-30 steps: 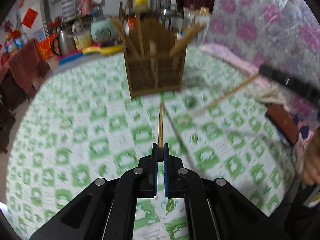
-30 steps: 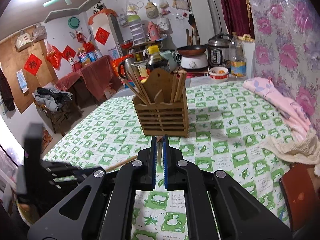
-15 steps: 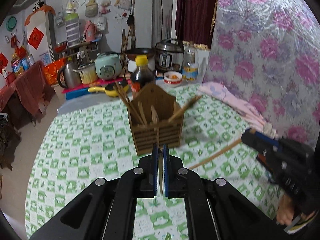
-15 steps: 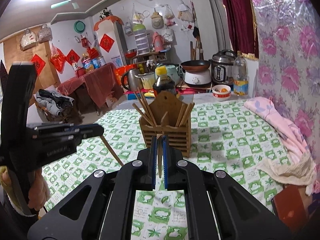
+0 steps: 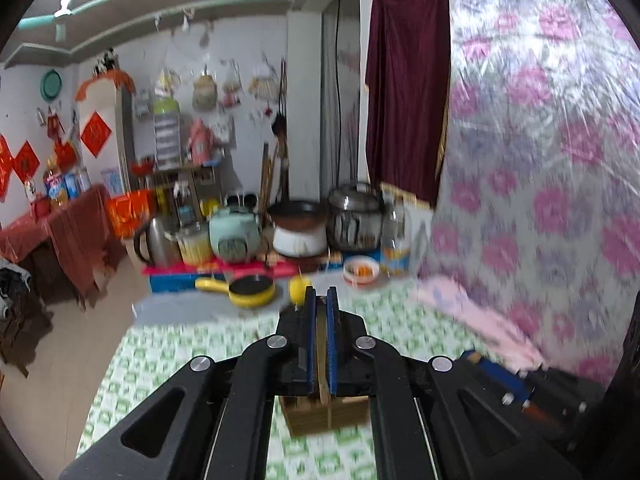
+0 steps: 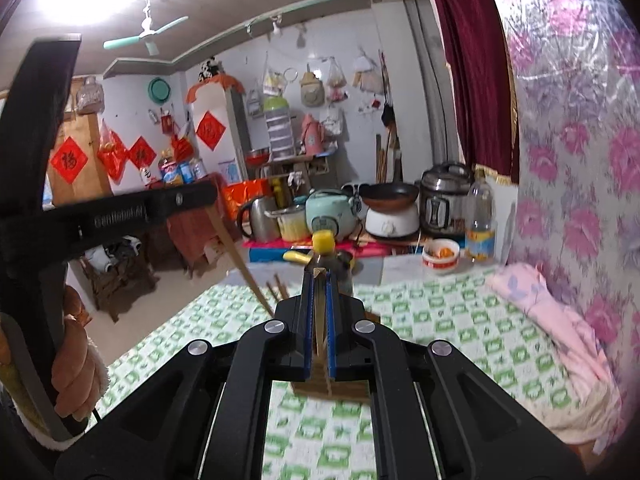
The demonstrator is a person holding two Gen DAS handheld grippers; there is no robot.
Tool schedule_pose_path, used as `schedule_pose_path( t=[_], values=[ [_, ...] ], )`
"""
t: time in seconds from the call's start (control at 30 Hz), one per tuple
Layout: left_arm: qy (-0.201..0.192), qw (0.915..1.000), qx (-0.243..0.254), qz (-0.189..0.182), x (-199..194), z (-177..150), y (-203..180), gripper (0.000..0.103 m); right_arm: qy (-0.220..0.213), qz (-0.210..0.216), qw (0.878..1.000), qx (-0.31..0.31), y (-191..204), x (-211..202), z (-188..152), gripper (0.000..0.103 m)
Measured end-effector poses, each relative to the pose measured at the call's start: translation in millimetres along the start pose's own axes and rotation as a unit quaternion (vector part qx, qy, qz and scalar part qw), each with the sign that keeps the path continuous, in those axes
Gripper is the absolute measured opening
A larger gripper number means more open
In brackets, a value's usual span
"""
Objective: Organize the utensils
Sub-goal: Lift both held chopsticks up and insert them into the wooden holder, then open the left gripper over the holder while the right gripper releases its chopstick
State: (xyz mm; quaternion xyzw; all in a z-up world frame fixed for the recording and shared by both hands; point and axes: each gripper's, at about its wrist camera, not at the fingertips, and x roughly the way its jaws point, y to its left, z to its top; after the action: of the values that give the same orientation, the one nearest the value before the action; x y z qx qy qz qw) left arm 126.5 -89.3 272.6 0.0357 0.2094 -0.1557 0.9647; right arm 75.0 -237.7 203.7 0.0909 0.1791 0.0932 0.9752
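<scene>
Both grippers clamped, one chopstick each: I see the left gripper (image 5: 320, 300) pinching its chopstick (image 5: 321, 354), the right gripper (image 6: 319, 280) pinching another chopstick (image 6: 320, 312). Wooden holder (image 5: 326, 414) sits below the fingertips on the green-checked tablecloth (image 6: 452, 320).

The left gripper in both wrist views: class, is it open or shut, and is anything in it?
Shut on a chopstick: the left gripper has its blue pads pressed against the wooden stick, which slants down from it in the right wrist view.

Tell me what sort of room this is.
Likely a lived-in home kitchen and dining room: a rice cooker, kettle and pan crowd the far side beyond a checked tablecloth.
</scene>
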Motion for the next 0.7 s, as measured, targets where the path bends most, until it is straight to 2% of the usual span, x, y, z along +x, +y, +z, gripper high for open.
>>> schedule_pose_path(
  t=[0.07, 0.23, 0.4, 0.47, 0.5, 0.53, 0.6, 0.7],
  values=[
    [-0.007, 1.0, -0.005, -0.004, 10, 4, 0, 0.006, -0.007, -0.009, 1.0, -0.004, 0, 13, 6, 0.006],
    [-0.003, 0.9998, -0.011, 0.016, 57, -7, 5, 0.006, 0.003, -0.019, 1.0, 0.003, -5, 46, 1, 0.006],
    [0.054, 0.9979, -0.035, 0.006, 107, -43, 20, 0.006, 0.032, -0.026, 0.999, 0.015, -15, 81, -17, 0.007],
    [0.077, 0.9956, -0.054, -0.005, 118, -59, 29, 0.007, 0.066, -0.029, 0.997, 0.013, -20, 103, -29, 0.01],
    [0.087, 0.9942, -0.062, -0.014, 123, -66, 32, 0.015, 0.076, -0.029, 0.997, 0.016, -22, 109, -32, 0.011],
    [0.097, 0.9927, -0.069, -0.02, 127, -74, 35, 0.033, 0.088, -0.029, 0.995, 0.024, -25, 116, -35, 0.011],
    [0.091, 0.9925, -0.079, -0.015, 124, -84, 42, 0.054, 0.086, -0.025, 0.996, 0.028, -26, 114, -35, 0.011],
    [0.082, 0.9931, -0.084, -0.011, 116, -89, 48, 0.059, 0.07, -0.021, 0.997, 0.024, -23, 103, -31, 0.011]
  ],
)
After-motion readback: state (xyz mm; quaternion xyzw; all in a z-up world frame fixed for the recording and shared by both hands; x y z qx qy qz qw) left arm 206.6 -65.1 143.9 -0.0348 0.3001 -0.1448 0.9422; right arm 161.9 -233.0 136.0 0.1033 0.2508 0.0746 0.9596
